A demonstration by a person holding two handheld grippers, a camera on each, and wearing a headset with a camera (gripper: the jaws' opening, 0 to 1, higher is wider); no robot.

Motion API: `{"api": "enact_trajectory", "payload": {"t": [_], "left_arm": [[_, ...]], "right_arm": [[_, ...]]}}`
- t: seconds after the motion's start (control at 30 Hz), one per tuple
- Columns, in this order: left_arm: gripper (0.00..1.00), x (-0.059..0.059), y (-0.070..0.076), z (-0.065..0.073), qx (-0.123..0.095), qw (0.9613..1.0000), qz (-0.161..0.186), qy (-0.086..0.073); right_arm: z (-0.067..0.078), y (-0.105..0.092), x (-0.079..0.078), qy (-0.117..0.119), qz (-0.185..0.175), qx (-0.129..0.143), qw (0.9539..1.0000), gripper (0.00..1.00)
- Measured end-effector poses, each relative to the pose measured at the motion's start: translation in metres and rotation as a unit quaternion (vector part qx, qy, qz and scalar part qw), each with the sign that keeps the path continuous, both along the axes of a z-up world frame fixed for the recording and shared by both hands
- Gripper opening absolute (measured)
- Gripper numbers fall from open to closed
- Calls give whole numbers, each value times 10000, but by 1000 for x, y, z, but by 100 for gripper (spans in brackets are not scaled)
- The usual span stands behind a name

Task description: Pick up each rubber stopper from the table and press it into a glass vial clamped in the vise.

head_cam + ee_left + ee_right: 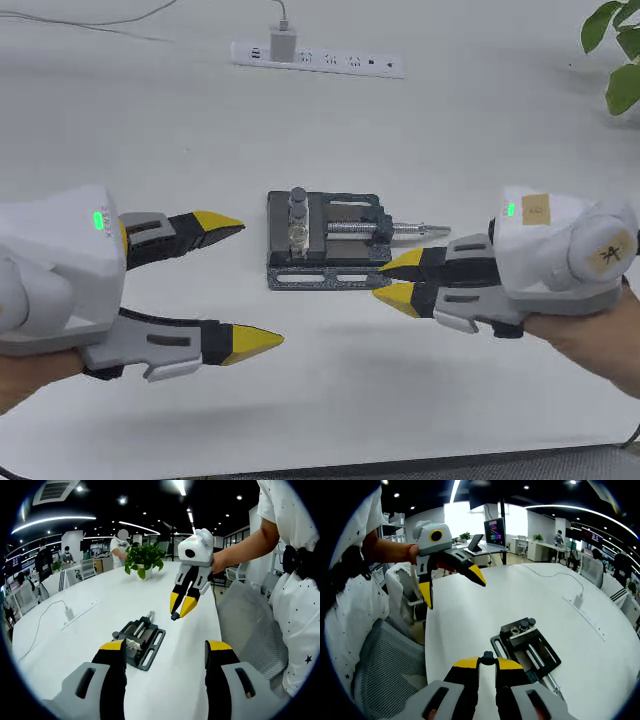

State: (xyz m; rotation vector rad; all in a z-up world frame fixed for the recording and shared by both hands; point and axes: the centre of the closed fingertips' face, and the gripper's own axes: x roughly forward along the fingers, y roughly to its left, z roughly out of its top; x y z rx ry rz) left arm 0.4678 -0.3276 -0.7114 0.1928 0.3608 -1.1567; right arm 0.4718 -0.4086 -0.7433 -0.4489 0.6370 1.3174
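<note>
Left of the vise (pixel 330 276), the left gripper (pixel 263 283) hangs with its jaws spread wide and nothing between them. A glass vial (pixel 297 235) stands upright, clamped at the vise's left end. Just right of the vise, the right gripper (pixel 378 281) pinches a small dark rubber stopper (pixel 486 655) between its nearly closed tips.

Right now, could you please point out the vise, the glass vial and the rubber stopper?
vise (pixel 345 250): head view, dark body right of the vial
glass vial (pixel 297 236): head view, clear lower wall
rubber stopper (pixel 487 655): right gripper view, its dark top
</note>
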Motion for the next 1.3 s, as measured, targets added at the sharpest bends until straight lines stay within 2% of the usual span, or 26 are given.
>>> {"api": "enact_trajectory", "payload": {"t": [0.1,0.33,0.47,0.63,0.83,0.93,1.03,1.3], "left_arm": [[59,0,-5,8,-71,9999,-92,-74],[53,-2,-16,34,-422,9987,-256,-161],[44,-5,-20,51,-639,9971,-360,-224],[32,-9,-23,62,-726,9957,-502,-288],[21,-17,-28,70,-799,9937,-719,-313],[20,-19,-30,72,-806,9932,-766,-330],[16,-21,-31,74,-798,9928,-829,-341],[10,-25,-35,82,-922,9910,-912,-335]], "right_arm": [[15,7,-4,38,286,85,9995,7],[47,24,-15,83,861,252,9959,7],[67,32,-21,194,1072,450,9930,7],[85,39,-27,252,1232,628,9901,7],[95,45,-33,274,1390,745,9871,7],[101,51,-38,286,1449,789,9859,7],[100,51,-40,288,1508,789,9850,7],[107,57,-45,271,1569,847,9836,7]]}}
